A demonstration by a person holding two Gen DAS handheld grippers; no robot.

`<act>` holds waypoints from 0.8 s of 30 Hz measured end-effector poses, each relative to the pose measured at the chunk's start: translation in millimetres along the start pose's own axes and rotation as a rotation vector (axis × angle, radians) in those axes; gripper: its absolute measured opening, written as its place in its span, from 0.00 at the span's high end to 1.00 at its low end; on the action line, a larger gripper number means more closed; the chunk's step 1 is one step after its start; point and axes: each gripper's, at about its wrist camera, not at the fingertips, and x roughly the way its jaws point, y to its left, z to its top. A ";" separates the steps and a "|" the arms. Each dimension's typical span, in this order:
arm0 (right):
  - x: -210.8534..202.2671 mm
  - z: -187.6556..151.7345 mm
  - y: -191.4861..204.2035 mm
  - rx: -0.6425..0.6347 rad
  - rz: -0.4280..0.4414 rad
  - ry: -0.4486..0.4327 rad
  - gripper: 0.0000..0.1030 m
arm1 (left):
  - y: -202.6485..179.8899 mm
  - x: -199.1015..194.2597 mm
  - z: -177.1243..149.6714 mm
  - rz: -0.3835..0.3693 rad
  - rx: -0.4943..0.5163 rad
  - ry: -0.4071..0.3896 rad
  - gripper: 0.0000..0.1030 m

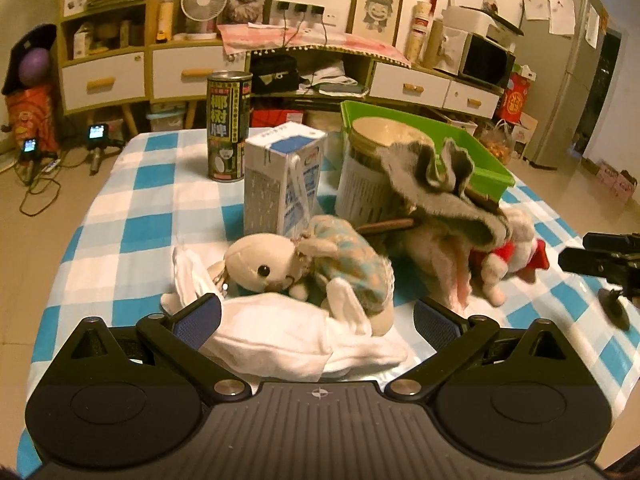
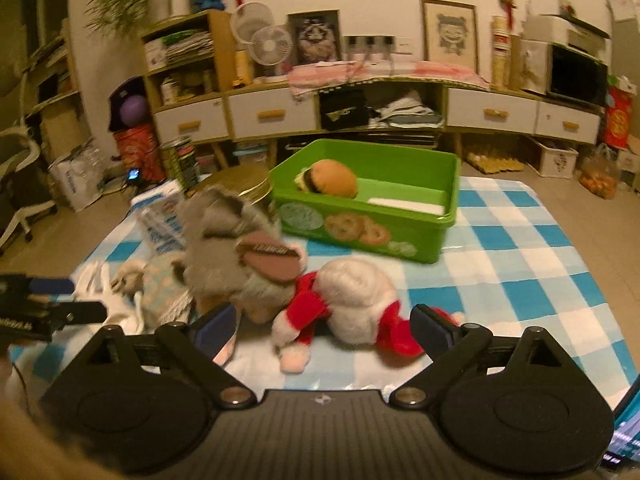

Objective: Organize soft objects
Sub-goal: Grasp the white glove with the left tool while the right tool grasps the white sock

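Two grippers spread wide: left gripper [image 1: 316, 314] straddles the white cloth [image 1: 280, 340], right gripper [image 2: 324, 326] frames the blurred Santa plush [image 2: 344, 300]; lower-centre, grey plush [image 2: 236, 256] hides the jar [image 2: 244, 184].

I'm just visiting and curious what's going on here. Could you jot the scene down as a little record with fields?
Surface: table with blue-and-white checked cloth
Container: green bin, open, on the cloth
Already in bin: burger plush
Still on cloth: cream bunny plush, grey plush, red-and-white plush, white cloth
Hard items nearby: milk carton, tall can, gold-lidded jar
Left hand-held gripper: open, around the white cloth
Right hand-held gripper: open, around the red-and-white plush
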 end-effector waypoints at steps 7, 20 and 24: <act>4.6 -24.7 26.1 -0.105 0.095 0.039 0.51 | 0.3 8.5 -14.6 0.019 0.030 0.018 0.05; 15.8 -58.0 63.4 -0.229 0.189 0.122 0.51 | 7.0 17.5 -23.0 0.100 0.023 0.041 0.07; 17.2 -63.4 66.7 -0.242 0.197 0.137 0.51 | 6.5 17.4 -23.2 0.088 0.024 0.046 0.13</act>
